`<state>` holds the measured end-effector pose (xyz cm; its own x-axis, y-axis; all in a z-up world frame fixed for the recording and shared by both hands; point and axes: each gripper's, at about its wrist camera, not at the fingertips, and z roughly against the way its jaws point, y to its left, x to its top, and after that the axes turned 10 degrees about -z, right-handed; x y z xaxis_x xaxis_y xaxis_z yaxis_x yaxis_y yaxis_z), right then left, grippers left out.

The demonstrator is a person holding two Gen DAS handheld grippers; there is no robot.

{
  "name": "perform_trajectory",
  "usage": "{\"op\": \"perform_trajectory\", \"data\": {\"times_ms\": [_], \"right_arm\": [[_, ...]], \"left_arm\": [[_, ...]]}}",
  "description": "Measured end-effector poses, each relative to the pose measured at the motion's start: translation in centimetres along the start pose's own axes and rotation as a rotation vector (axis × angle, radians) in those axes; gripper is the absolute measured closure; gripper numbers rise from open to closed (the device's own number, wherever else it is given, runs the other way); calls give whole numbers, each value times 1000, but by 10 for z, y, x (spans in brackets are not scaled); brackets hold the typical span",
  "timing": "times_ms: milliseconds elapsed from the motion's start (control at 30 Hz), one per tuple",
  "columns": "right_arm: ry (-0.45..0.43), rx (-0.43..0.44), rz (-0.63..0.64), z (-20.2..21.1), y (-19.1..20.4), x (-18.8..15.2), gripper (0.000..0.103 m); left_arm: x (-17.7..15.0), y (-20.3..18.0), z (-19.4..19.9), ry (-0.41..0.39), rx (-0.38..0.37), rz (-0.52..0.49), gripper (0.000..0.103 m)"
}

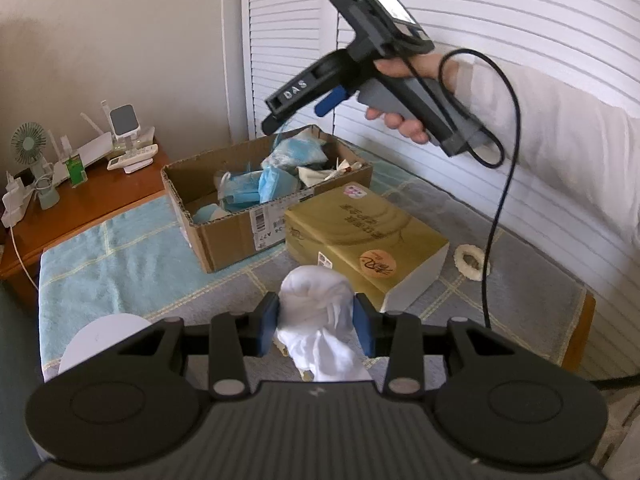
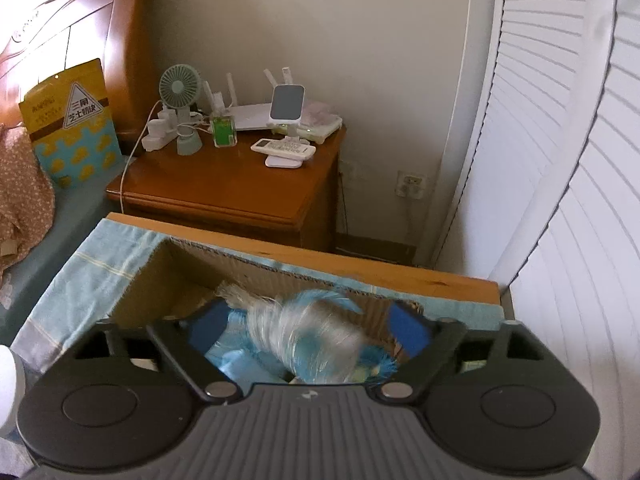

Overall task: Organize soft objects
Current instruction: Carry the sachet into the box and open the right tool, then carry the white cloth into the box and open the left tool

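Left wrist view: our left gripper (image 1: 316, 330) clamps a white cloth (image 1: 320, 320); cardboard box (image 1: 224, 236) at 11 o'clock holds blue masks (image 1: 256, 188). Right wrist view: our right gripper (image 2: 310, 326) spread wide over the box, blurred plastic-wrapped blue bundle (image 2: 304, 336) between the pads, untouched.

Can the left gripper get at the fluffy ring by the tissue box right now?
Probably not as is: the left gripper is shut on a white cloth bundle, and the gold tissue box sits between it and the fluffy ring. It would have to drop the cloth first.
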<state>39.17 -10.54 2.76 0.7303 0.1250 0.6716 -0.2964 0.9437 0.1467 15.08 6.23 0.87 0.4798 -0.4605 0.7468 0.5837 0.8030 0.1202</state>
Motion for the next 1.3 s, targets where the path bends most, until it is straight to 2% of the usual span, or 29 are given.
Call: {"op": "perform_trajectory", "data": {"times_ms": [100, 333, 500, 600, 700, 867, 1100, 1200, 1233, 1267, 1300], "right_arm": [[-8, -12, -17, 8, -4, -7, 0], [-35, 0, -6, 39, 2, -32, 0], [-83, -33, 14, 67, 12, -59, 0], [-104, -81, 12, 82, 16, -75, 0], [-126, -127, -18, 94, 17, -92, 0], [-142, -89, -73, 116, 14, -117, 0], [-167, -86, -114, 136, 5, -136, 0], [-172, -110, -116, 137, 1, -139, 0], [-173, -108, -120, 139, 0, -140, 0], [-174, -103, -124, 139, 0, -140, 0], [-176, -97, -127, 140, -1, -140, 0]], "left_arm": [[1, 2, -1, 7, 1, 11, 64], [11, 10, -4, 25, 12, 30, 64], [26, 21, -6, 23, 37, 30, 64], [40, 31, -13, 28, 53, 36, 64], [59, 46, -25, 25, 73, 52, 64], [93, 69, -55, 38, 117, 48, 64], [118, 99, -105, 90, 182, 95, 64], [123, 106, -118, 102, 221, 100, 59], [124, 108, -121, 104, 237, 103, 48], [124, 110, -123, 103, 248, 107, 32], [124, 111, -123, 94, 257, 113, 26]]}}
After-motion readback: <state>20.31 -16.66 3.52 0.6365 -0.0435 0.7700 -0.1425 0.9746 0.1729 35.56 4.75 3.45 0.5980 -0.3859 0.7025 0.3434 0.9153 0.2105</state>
